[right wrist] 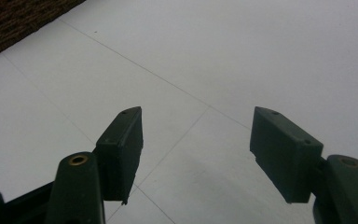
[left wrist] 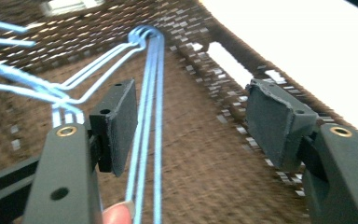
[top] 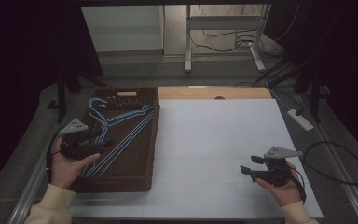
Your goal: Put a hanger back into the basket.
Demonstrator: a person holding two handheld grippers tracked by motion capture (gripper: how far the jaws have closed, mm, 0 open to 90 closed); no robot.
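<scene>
A dark brown wicker basket (top: 151, 140) sits on the left of the white table, and several light blue wire hangers (top: 121, 135) lie stacked inside it. My left gripper (top: 103, 143) hovers open over the hangers at the basket's left side. In the left gripper view the blue wires (left wrist: 150, 116) run up between the spread jaws, close beside the left pad (left wrist: 119, 123), and nothing is clamped. My right gripper (top: 251, 165) is open above the bare white table (right wrist: 242, 56) at the front right, jaws pointing left, nothing between them.
The basket's woven rim (left wrist: 223, 70) rises just right of the left gripper. A strip of wooden tabletop (top: 214, 92) shows at the far edge. A power strip (top: 300, 119) and cables lie on the floor to the right. A desk frame (top: 223, 37) stands beyond.
</scene>
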